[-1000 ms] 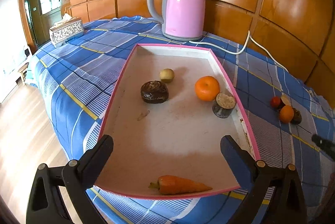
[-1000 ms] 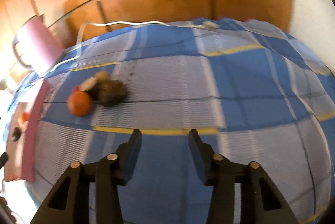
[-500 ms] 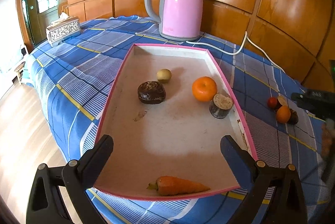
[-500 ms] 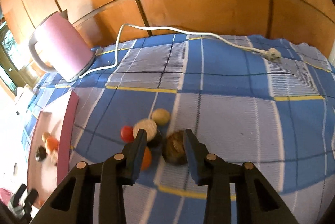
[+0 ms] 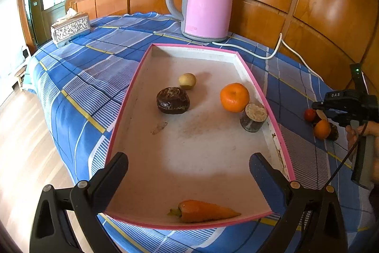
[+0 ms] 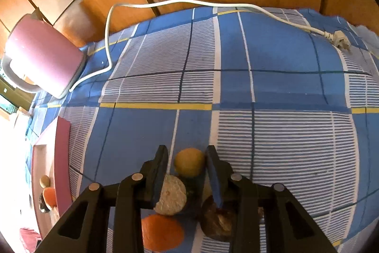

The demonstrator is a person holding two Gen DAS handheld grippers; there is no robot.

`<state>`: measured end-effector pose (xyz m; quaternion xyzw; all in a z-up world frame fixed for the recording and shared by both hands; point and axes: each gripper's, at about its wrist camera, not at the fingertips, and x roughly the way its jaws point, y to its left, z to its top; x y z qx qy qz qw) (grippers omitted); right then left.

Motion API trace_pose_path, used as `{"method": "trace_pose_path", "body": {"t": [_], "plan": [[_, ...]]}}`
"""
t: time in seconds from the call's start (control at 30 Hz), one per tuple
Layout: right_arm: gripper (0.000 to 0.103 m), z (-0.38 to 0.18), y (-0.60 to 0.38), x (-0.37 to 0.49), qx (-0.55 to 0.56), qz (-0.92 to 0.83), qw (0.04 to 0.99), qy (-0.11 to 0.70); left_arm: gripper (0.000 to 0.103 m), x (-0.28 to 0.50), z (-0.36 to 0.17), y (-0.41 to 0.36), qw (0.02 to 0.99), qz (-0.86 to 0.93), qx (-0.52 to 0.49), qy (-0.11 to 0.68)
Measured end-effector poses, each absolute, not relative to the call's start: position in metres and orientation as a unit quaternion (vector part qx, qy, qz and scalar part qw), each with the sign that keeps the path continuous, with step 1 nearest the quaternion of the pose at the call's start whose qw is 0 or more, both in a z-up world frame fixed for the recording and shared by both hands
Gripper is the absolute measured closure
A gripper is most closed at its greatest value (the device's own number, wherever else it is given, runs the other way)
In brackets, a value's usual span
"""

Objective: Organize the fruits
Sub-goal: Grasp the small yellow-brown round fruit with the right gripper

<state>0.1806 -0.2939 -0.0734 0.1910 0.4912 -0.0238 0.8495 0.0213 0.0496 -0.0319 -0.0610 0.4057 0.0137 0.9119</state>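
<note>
Right gripper (image 6: 186,162) points down over the loose fruit pile on the cloth, jaws narrow and just been closing, with a small yellowish round fruit (image 6: 189,162) sitting between the fingertips; pads don't seem to press it yet, a sliver of gap shows each side. Just nearer, under the fingers, a pale rough-topped cut piece (image 6: 171,196), a dark brown lumpy fruit (image 6: 216,217) and an orange (image 6: 162,231) crowd together, touching. Red fruit (image 5: 309,114) shows only from the left wrist view, at the far-left edge of that pile.

Left gripper (image 5: 188,172) hangs wide, holding nothing, over the near end of the pink-rimmed tray (image 5: 123,111). Tray already holds a mandarin (image 5: 234,97), dark fruit, small yellow one, a cut stump piece and a carrot (image 5: 205,211) at the near rim. Pile lies right of the tray on the blue checked tablecloth (image 6: 284,134); pink kettle (image 5: 205,1) stands far behind, cord (image 6: 189,3) trailing.

Step, as I judge it: picking the next fruit from the pile. Next move calls for finishing the squeeze on the yellowish fruit alone, lifting without nudging the neighbours, then carrying it left to the tray.
</note>
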Motion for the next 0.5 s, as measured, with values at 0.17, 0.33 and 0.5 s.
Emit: {"method": "trace_pose_path", "body": {"t": [0.17, 0.33, 0.5], "plan": [[0.077, -0.073, -0.296, 0.178, 0.207, -0.028, 0.852, 0.481, 0.000, 0.021, -0.030, 0.051, 0.913, 0.016, -0.062, 0.402], [0.077, -0.054, -0.302, 0.162, 0.224, -0.023, 0.867, 0.444, 0.000, 0.019, -0.028, 0.053, 0.914, 0.023, -0.067, 0.400], [0.077, -0.038, -0.295, 0.146, 0.198, -0.017, 0.883, 0.424, 0.000, 0.015, -0.026, 0.058, 0.914, 0.036, -0.071, 0.398]]}}
